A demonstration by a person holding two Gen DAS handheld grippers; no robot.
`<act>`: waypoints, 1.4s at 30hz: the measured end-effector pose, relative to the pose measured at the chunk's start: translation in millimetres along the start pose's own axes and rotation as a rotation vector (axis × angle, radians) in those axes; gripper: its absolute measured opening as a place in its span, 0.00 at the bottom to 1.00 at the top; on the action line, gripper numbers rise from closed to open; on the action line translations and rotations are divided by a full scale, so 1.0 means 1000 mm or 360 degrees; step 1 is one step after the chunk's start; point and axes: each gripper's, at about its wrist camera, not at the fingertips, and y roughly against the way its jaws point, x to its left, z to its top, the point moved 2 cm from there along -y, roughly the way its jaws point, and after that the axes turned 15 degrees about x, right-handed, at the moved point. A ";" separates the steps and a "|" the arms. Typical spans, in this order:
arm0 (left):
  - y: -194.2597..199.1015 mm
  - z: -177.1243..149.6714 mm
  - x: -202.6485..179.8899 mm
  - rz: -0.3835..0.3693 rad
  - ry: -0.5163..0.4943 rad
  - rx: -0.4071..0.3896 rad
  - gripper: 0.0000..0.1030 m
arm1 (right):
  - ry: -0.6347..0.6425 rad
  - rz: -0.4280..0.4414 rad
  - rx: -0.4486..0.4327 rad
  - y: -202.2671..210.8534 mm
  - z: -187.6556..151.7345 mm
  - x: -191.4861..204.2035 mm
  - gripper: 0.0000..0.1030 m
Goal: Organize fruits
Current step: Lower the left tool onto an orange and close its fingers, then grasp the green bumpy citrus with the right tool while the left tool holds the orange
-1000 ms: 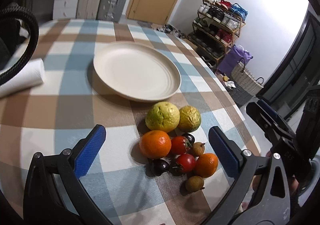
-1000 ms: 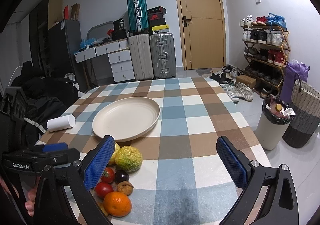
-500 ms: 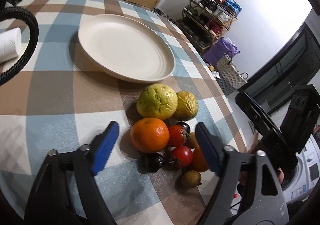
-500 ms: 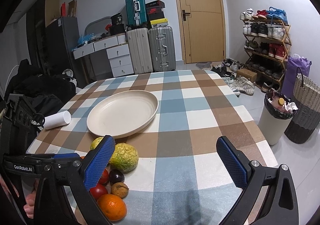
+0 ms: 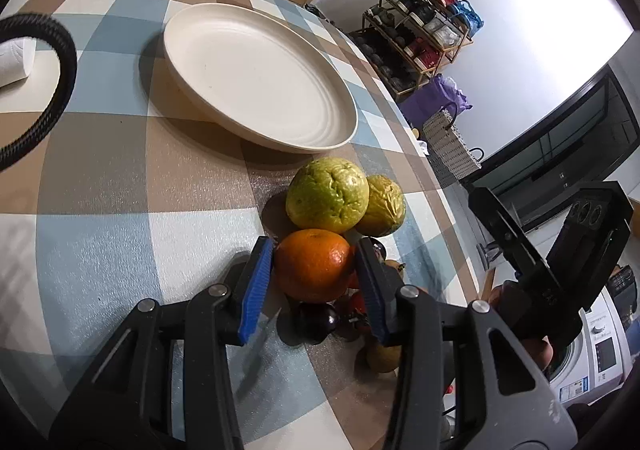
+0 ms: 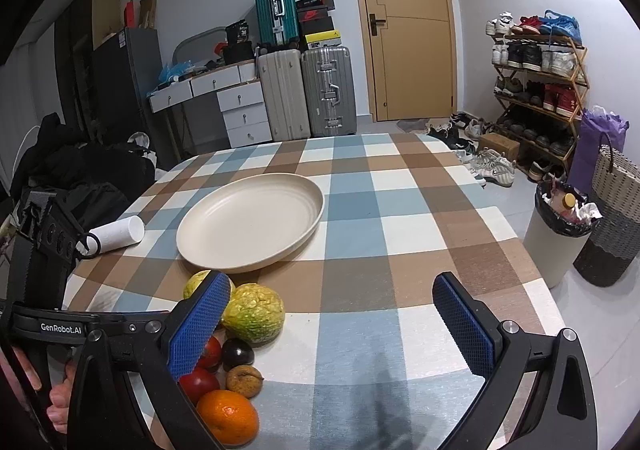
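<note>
My left gripper is shut on a large orange, one blue pad pressed against each side, low over the checked tablecloth. Just beyond it lie a big green-yellow fruit and a wrinkled yellow fruit. A dark plum, red tomatoes and a small brown fruit sit under and beside the fingers. The cream plate lies bare farther back. My right gripper stands open to the right of the pile, holding nothing. A smaller orange lies nearest it.
A white paper roll lies left of the plate. A black cable loop hangs at the left. The table edge curves close to the fruit on the right, with a bin and basket on the floor beyond.
My left gripper dropped forward onto the fruit pile and its fingers narrowed from wide open until they clamped the large orange. The right gripper stayed open and barely shifted.
</note>
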 end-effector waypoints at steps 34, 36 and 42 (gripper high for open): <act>0.029 -0.007 0.028 -0.0127 0.0030 -0.0060 0.37 | 0.0013 0.0652 0.0425 -0.067 0.004 0.021 0.91; 0.034 -0.008 0.028 -0.0128 0.0023 -0.0070 0.37 | 0.0008 0.0676 0.0439 -0.070 0.003 0.021 0.85; 0.045 -0.010 0.025 -0.0127 0.0017 -0.0096 0.37 | 0.0008 0.0719 0.0489 -0.074 -0.001 0.021 0.63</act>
